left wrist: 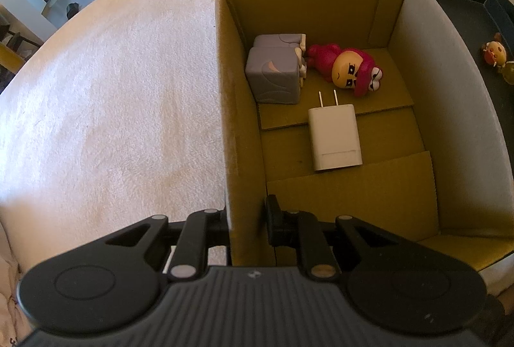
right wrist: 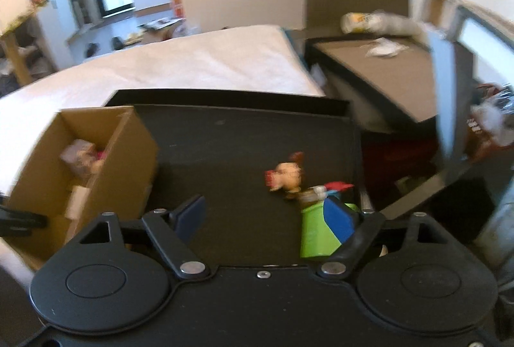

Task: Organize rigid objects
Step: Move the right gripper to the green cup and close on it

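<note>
Left gripper (left wrist: 249, 220): I pinch the cardboard box (left wrist: 225, 122) wall.
Right gripper (right wrist: 273, 212): fingers wide, empty.
Figurine (right wrist: 287, 176): light, rigid; I'd grip its body.

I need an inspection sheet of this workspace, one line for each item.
Surface: white fuzzy cover; black tray beside the cardboard box.
Job's things: in the box, grey cube toy, pink figurine lying down, white charger plug; on the tray, small figurine and green toy.
Clutter: nothing seen.
Grippers: left gripper shut on the box wall; right gripper open, empty, beside the green toy.
Cables: nothing seen.
Surroundings: dark side table, blurred.
</note>
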Tool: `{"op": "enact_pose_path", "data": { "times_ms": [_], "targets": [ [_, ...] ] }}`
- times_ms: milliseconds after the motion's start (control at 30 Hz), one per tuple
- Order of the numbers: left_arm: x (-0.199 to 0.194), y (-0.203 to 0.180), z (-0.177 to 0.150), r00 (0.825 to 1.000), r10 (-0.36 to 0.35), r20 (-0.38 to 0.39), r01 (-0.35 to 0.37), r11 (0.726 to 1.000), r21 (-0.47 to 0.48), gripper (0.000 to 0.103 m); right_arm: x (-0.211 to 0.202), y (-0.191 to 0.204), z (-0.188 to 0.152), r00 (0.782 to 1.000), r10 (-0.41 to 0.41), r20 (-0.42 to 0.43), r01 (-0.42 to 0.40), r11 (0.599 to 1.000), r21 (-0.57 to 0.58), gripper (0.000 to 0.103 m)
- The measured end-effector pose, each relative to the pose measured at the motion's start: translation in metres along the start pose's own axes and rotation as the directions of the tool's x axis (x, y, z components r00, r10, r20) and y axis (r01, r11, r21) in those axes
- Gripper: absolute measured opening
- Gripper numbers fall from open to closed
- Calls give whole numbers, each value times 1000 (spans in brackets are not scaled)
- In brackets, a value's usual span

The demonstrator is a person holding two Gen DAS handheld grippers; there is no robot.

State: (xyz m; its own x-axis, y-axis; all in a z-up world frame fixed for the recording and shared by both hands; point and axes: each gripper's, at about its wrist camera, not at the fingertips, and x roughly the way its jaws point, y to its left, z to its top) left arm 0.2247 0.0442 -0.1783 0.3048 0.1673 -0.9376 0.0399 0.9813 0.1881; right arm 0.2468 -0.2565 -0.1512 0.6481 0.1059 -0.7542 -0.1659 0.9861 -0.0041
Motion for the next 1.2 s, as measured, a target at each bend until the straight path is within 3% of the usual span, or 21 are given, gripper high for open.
{"op": "enact_pose_path", "data": {
  "times_ms": [300,633,933,1200],
  "targets": [
    [-1,-4,0,1000,7,2,-7,1000,8,15,14,-6,-11,997,-80,-1,80,997,25,76],
    [-3,-6,2,1000,7,-4,-7,1000,18,16,41,-26,-15,979,-173,-103,185,976,117,66],
    [-6,-6,6,1000,7,-7,-7,1000,18,15,61,-22,-20,963,-210,-167,226,971,82,59],
    [-9,-9,4,1000,14,1,-14,999,31,15,62,-19,-20,963,-221,-156,233,970,65,51]
  ]
}}
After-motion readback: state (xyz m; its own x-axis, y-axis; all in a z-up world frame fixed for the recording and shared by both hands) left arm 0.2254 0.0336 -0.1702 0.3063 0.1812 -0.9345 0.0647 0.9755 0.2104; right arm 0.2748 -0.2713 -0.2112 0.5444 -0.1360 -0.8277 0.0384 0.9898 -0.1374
